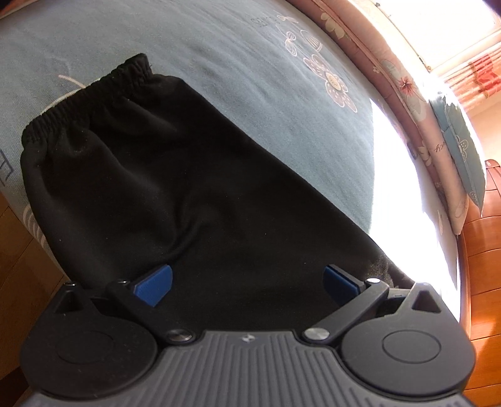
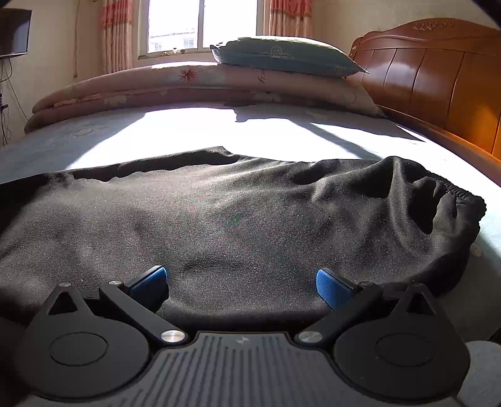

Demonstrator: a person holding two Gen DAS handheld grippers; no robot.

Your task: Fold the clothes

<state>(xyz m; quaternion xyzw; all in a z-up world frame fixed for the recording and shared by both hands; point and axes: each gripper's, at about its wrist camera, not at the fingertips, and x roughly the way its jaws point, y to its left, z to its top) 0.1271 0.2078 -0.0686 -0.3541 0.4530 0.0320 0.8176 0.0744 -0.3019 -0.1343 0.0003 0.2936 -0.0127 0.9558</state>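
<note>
A black garment (image 1: 150,175) with a gathered elastic waistband (image 1: 94,94) lies spread on the grey-blue bed sheet (image 1: 235,62). My left gripper (image 1: 247,283) hovers over its near part, open, blue pads wide apart with only cloth below them. In the right wrist view the same black garment (image 2: 238,219) stretches across the bed, its elastic band (image 2: 460,200) bunched at the right end. My right gripper (image 2: 241,285) is low over the near edge of the cloth, open, nothing between its blue pads.
A folded pink floral quilt (image 2: 194,84) and a teal pillow (image 2: 281,56) lie at the far side of the bed. A wooden headboard (image 2: 438,78) stands at the right. Bright sunlight from the window (image 2: 200,25) falls across the sheet. Wooden floor (image 1: 18,266) shows beside the bed.
</note>
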